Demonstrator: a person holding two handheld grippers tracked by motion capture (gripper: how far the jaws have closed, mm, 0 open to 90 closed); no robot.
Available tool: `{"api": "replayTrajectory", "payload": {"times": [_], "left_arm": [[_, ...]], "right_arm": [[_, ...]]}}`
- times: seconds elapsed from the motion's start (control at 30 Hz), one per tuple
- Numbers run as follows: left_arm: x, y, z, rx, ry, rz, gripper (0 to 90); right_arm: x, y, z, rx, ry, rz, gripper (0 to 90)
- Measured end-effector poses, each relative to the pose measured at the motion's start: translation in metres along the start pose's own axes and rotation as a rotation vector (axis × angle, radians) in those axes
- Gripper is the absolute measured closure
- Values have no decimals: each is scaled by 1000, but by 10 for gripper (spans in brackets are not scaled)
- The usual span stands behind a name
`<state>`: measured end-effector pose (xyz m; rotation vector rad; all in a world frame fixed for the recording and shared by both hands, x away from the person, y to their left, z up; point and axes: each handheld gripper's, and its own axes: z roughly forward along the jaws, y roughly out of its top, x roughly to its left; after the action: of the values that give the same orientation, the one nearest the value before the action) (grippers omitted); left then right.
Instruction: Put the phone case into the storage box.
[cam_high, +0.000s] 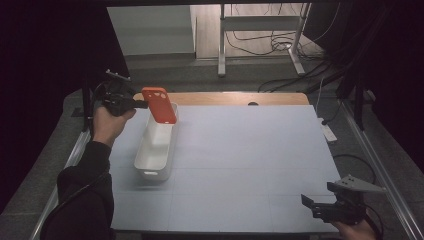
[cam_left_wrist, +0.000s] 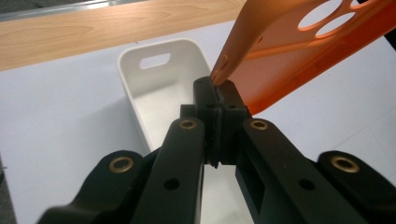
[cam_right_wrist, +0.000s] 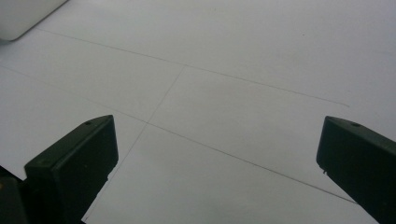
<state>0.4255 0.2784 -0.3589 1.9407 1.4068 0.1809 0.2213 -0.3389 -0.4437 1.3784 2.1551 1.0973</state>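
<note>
While clamped by one edge between the fingers of the left gripper (cam_high: 141, 104), an orange phone case (cam_high: 159, 105) hanging in the air over the far end of a white bin (cam_high: 156, 149), clear of its rim. Same hold in the left gripper view: left gripper (cam_left_wrist: 218, 88) shut tight on the thin side wall of the phone case (cam_left_wrist: 299, 56), camera cut-outs toward the upper right, the bin (cam_left_wrist: 161, 88) below and behind with its slotted handle end farthest away. Bin lying lengthwise near the left edge of the worktop (cam_high: 250, 150), its far end close to the wooden strip along the back edge. At the near right corner of the worktop, the right gripper (cam_high: 312, 205) held low in a hand, well apart from bin and case. In the right gripper view, fingers (cam_right_wrist: 74, 163) spread wide apart with nothing between them, bare pale worktop (cam_right_wrist: 224, 84) underneath, a corner of the bin (cam_right_wrist: 23, 14) at the upper left.
</note>
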Motion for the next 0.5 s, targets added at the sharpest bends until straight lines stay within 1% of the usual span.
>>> {"api": "replayTrajectory", "payload": {"times": [0.17,0.3,0.4,0.5], "left_arm": [[6,0,4,-1,16,-12,895],[11,0,12,-8,35,-29,895],[13,1,16,-13,41,-38,895],[16,3,22,-8,51,-44,895]], "right_arm": [[0,0,0,-3,2,4,0],[-1,0,-1,-8,1,6,0],[-1,-1,-1,-12,3,8,0],[0,-1,-1,-12,4,3,0]]}}
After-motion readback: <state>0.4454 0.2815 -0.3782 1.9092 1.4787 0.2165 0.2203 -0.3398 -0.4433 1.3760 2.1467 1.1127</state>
